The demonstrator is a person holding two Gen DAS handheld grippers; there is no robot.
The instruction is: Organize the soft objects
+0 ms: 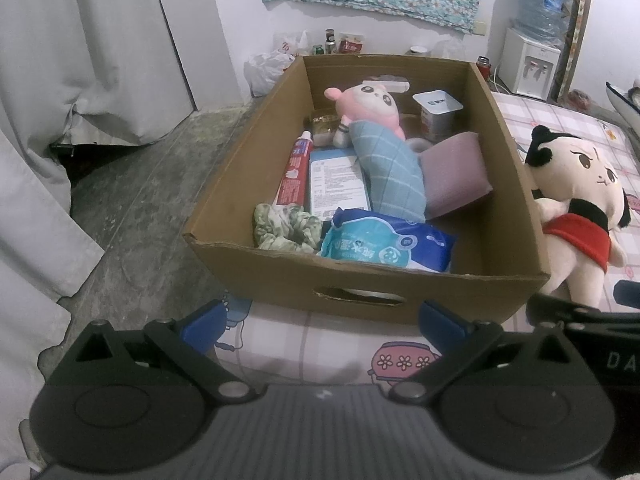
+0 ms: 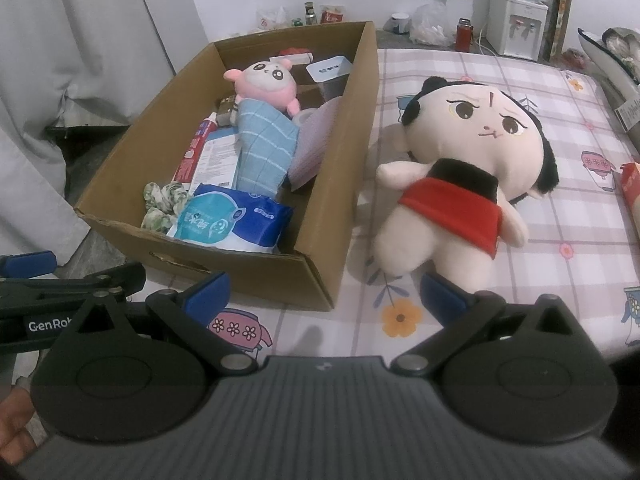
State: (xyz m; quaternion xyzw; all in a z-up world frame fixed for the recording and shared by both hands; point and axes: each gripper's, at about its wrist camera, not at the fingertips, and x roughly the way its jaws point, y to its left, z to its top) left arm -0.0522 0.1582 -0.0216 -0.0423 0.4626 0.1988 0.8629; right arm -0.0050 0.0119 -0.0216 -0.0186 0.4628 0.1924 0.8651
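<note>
- Both tools are up and empty: my left gripper (image 1: 322,322) hangs wide apart just short of the box (image 1: 360,280), and my right gripper (image 2: 326,294) is spread just as wide, near the bed's front edge.
- In the box already: a pink plush (image 1: 370,106) wrapped in a blue cloth (image 1: 394,176), a purple pad (image 1: 456,176) leaning on the right wall, a green scrunchie (image 1: 286,226) and a wipes pack (image 1: 384,242) at the near end.
- Mixed in with them are a toothpaste tube (image 1: 294,170), a flat carton (image 1: 338,182) and a cup (image 1: 438,114) at the far end — not soft, so my guess is some sorting is left.
- The big doll (image 2: 460,184) lies on its back on the sheet (image 2: 560,216), just right of the box and outside it — its feet point toward my right gripper.
- My read: partly done; the doll looks like the next piece, and nothing is gripped yet.
- Whether the doll fits beside the pad, I cannot tell.
</note>
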